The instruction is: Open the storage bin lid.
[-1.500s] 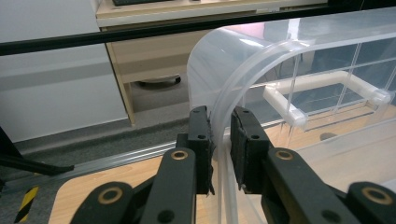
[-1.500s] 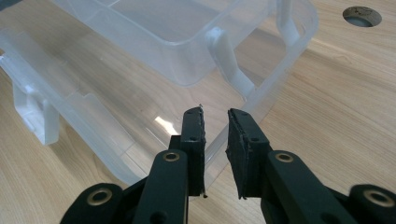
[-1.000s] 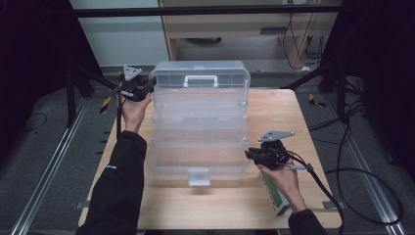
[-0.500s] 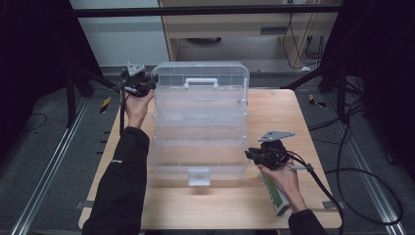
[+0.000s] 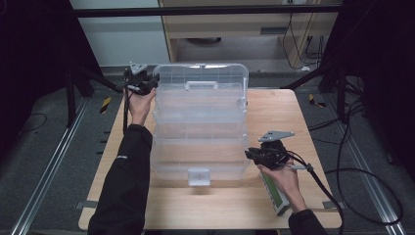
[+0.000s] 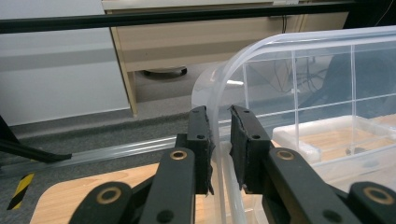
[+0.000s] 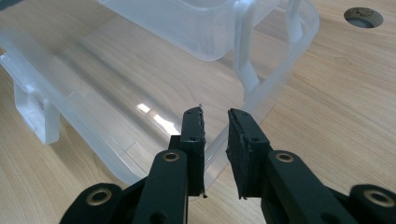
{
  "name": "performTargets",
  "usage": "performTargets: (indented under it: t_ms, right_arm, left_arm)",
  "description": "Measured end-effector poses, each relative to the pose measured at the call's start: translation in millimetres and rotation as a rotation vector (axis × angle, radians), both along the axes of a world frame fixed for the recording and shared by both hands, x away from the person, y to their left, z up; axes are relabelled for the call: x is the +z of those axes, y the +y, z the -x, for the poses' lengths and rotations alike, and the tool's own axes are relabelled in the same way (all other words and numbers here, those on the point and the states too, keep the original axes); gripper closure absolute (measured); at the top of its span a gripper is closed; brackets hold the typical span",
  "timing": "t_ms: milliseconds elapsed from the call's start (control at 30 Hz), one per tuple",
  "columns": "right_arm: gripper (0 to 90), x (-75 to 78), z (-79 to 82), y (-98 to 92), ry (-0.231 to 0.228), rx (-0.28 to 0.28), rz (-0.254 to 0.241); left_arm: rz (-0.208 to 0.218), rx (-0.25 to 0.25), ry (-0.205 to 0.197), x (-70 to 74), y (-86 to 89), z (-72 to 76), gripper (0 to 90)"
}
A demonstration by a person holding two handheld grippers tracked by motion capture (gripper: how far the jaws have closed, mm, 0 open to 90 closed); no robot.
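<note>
a: where is the clear plastic box?

b: it sits in the middle of the wooden worktop, opened out, its lid tipped up at the far end with a white handle on it. a small clear latch hangs at the near edge.

a: and the left gripper?

b: at the far left corner of the lid. in the left gripper view its jaws sit either side of the lid's curved rim, one inside and one outside, clenched on that thin edge.

a: the right gripper?

b: at the near right side of the box. in the right gripper view the jaws straddle the clear rim of the lower part; they stand narrow, but i cannot tell whether the pads press it.

a: anything in the way?

b: a green and white bar lies on the worktop under the right hand. a round hole is cut into the wood past the box. beyond the worktop there is a pale wooden cabinet, cables trailing over the grey floor, and a metal rail along each side.
</note>
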State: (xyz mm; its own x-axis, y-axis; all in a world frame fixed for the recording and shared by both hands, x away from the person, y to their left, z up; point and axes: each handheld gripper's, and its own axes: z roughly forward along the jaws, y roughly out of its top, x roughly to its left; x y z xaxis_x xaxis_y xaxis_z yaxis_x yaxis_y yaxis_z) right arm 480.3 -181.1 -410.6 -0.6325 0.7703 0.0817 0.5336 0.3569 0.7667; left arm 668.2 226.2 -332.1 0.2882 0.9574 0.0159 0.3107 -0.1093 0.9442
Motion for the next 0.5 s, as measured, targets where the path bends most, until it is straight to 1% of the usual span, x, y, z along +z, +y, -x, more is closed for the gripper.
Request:
performTargets:
  t_ms: [133,267,333,433,500]
  right_arm:
    - [76.5,0.0,-0.1,0.0,0.0,0.001,0.001]
    - [76.5,0.1,0.0,0.0,0.0,0.0,0.004]
    - [76.5,0.1,0.1,0.0,0.001,0.002,0.003]
    - [76.6,0.2,0.1,0.4,-0.002,0.005,0.006]
    - [76.5,0.2,0.0,0.2,-0.003,0.006,0.006]
  left_arm:
    - [-0.012,0.003,0.007,-0.6,-0.8,-2.8,77.2]
    - [-0.003,0.001,0.011,-2.4,-0.1,-5.1,76.7]
    - [-0.007,0.001,0.012,-3.1,-0.7,-6.1,75.9]
    - [-0.019,-0.006,0.023,-5.3,-0.4,-7.6,70.7]
    - [-0.022,-0.005,0.036,-6.8,1.7,-7.6,69.3]
